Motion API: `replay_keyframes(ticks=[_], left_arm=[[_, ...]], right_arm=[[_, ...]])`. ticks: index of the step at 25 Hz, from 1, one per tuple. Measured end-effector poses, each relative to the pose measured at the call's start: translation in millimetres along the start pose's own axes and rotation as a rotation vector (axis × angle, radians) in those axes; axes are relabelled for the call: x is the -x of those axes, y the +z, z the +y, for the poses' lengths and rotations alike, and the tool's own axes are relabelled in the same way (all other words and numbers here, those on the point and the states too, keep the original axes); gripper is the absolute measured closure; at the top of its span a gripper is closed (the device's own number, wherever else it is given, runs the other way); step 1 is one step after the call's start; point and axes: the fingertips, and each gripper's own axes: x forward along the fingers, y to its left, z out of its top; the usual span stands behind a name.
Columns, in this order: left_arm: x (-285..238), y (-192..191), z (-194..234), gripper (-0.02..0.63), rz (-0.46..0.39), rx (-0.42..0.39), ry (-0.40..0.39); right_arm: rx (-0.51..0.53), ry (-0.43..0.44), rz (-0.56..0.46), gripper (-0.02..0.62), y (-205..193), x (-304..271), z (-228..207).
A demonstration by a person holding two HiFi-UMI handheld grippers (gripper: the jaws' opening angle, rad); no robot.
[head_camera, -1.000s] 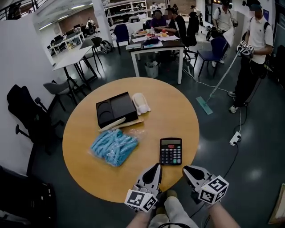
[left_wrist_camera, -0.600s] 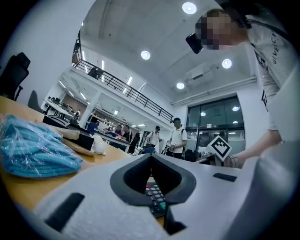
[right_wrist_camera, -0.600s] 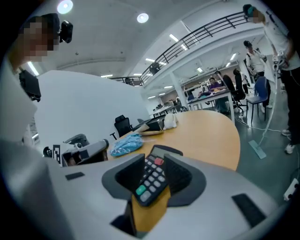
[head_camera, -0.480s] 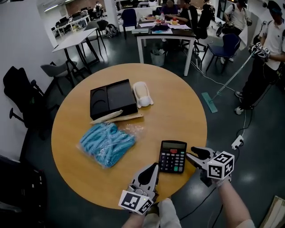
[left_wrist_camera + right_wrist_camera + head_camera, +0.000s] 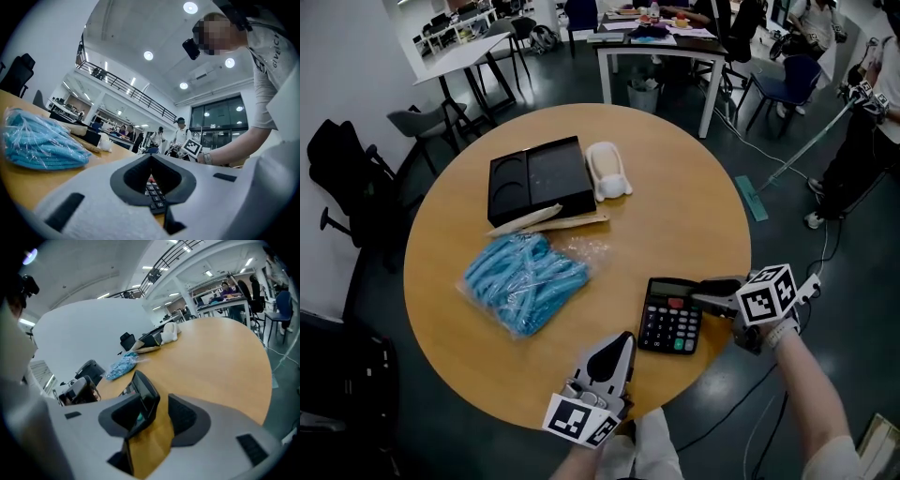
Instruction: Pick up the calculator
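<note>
Right gripper (image 5: 704, 292): jaws spread, just been opening, display edge of calculator (image 5: 672, 317) between them, unpinched. Left gripper (image 5: 625, 337): near calculator's key end, jaws pressed together, empty. Key print unreadable.

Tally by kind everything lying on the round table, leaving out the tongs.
calculator: 1
black tray: 1
white soft item: 1
bag of blue pieces: 1
pale flat strips: 2
Total: 6
</note>
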Motion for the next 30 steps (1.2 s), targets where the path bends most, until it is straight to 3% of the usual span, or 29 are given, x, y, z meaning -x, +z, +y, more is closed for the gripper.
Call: replay_keyframes(ticks=[7,11,16,30], left_arm=[[7,-6,-2,0.598,0.004,0.023,0.013],[12,-7,1,0.598,0.010,0.031,0.028],[18,-4,5,0.598,0.014,0.032,0.037],[16,47,3,0.598,-0.004,0.001,0.034]], right_arm=[[-0.051,0.099,0.104,0.433,-3,-11,9],[-0.103,0.197,0.116,0.493,-3,-13,22],[-0.216,0.278,0.014,0.532,-4,-6,34],[-0.404,0.316,-0.252,0.535,26,58,78]])
